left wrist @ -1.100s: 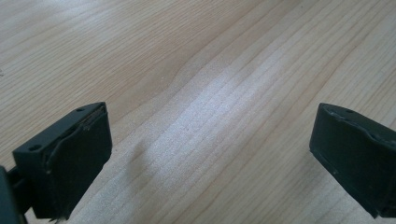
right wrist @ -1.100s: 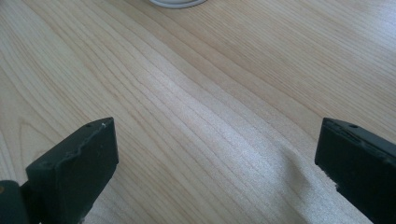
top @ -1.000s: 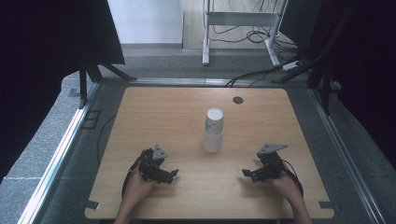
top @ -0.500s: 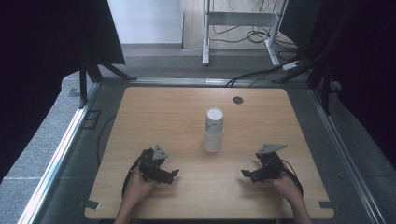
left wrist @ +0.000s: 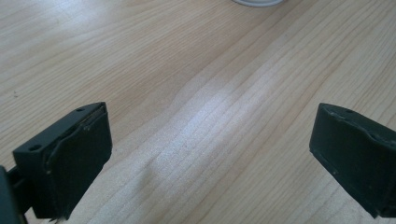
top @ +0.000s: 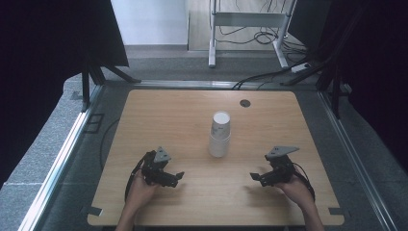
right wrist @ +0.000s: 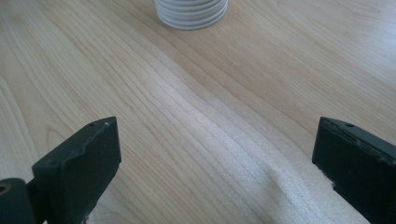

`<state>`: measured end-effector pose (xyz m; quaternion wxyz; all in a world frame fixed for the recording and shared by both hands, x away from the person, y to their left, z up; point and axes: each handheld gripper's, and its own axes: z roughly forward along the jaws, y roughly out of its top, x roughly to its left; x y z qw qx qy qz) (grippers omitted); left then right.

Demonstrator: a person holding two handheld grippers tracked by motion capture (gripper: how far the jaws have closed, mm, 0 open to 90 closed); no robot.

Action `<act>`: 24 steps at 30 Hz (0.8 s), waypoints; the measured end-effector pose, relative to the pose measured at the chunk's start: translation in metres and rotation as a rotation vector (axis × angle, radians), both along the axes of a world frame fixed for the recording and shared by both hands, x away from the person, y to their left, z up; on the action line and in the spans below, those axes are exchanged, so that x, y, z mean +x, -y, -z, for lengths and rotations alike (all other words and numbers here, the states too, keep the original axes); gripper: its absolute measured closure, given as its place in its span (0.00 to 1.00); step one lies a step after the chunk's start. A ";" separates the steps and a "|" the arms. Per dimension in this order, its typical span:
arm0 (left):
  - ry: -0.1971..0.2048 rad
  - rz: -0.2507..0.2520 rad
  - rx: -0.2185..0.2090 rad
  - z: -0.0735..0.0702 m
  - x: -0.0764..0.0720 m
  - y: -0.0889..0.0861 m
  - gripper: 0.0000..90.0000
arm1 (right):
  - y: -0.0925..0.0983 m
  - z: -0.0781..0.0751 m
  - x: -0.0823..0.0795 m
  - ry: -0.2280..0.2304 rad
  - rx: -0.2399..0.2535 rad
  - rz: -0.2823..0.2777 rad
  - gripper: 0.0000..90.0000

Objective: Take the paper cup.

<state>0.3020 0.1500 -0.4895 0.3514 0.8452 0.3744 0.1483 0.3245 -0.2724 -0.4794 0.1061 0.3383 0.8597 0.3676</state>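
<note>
The cups (top: 220,134), a white nested stack standing mouth-down, stood upright on the tabletop (top: 159,120), ahead of both tongs and roughly midway between them. In the right gripper view the stack's ribbed bottom edge (right wrist: 191,13) lay straight ahead of the gap, well apart from the jaws; in the left gripper view only a sliver of its rim (left wrist: 258,2) showed at the top edge.

The left tongs (top: 174,179) rested low on the tabletop, near and to the left of the stack, jaws spread wide with bare wood between them. The right tongs (top: 256,177) sat likewise to the stack's right, released and holding nothing. Both pointed inward, toward each other and the stack's base. Each was held by a hand coming in from the near edge.

Beyond the stack, past both tongs, a small dark round port (top: 245,103) sat in the tabletop near its far edge.

As far as could be judged, the work had not begun: the stack was whole and untouched, no cup separated. Reaching in, gripping and lifting a cup all remained.
</note>
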 end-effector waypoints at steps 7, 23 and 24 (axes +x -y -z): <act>0.003 0.001 0.002 -0.002 0.002 0.001 0.00 | 0.001 -0.008 0.001 -0.004 0.009 -0.018 0.02; 0.018 0.007 -0.019 -0.014 0.008 0.009 0.00 | -0.006 -0.025 0.008 -0.001 0.010 -0.052 0.03; 0.019 0.008 -0.019 -0.014 0.009 0.010 0.00 | -0.006 -0.026 0.009 -0.003 0.007 -0.051 0.03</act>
